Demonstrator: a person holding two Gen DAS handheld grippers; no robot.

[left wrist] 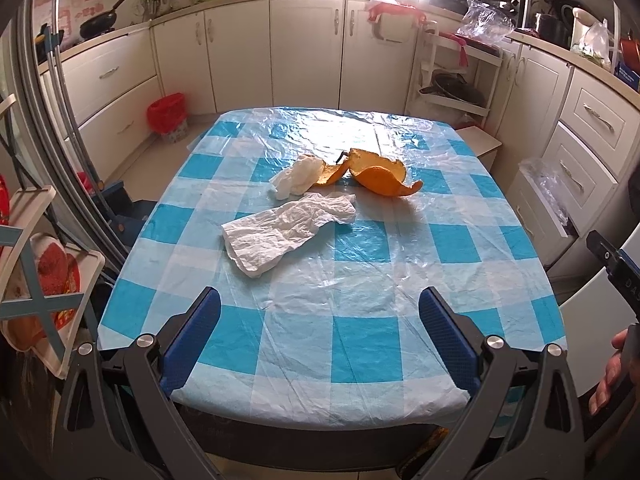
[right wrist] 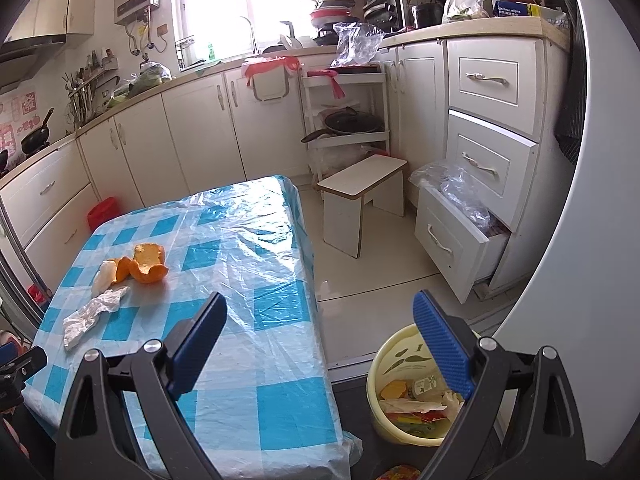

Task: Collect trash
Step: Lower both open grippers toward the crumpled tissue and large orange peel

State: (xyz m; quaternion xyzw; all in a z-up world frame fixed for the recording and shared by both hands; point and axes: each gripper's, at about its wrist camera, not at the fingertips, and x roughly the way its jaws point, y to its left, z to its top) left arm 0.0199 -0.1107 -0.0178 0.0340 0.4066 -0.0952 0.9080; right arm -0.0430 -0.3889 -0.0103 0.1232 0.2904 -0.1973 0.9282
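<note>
Kitchen table (left wrist: 360,320), blue-check cloth: orange peel (left wrist: 372,172) and two tissues (left wrist: 288,232) lie mid-table. My left gripper (left wrist: 320,332) and right gripper (right wrist: 320,344) both gape, empty. Yellow bin (right wrist: 384,364) sits on floor beside table, holding trash.

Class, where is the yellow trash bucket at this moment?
The yellow trash bucket shows only in the right wrist view, lower right, standing on the floor beside the table and partly hidden behind the right gripper's blue fingers.
</note>
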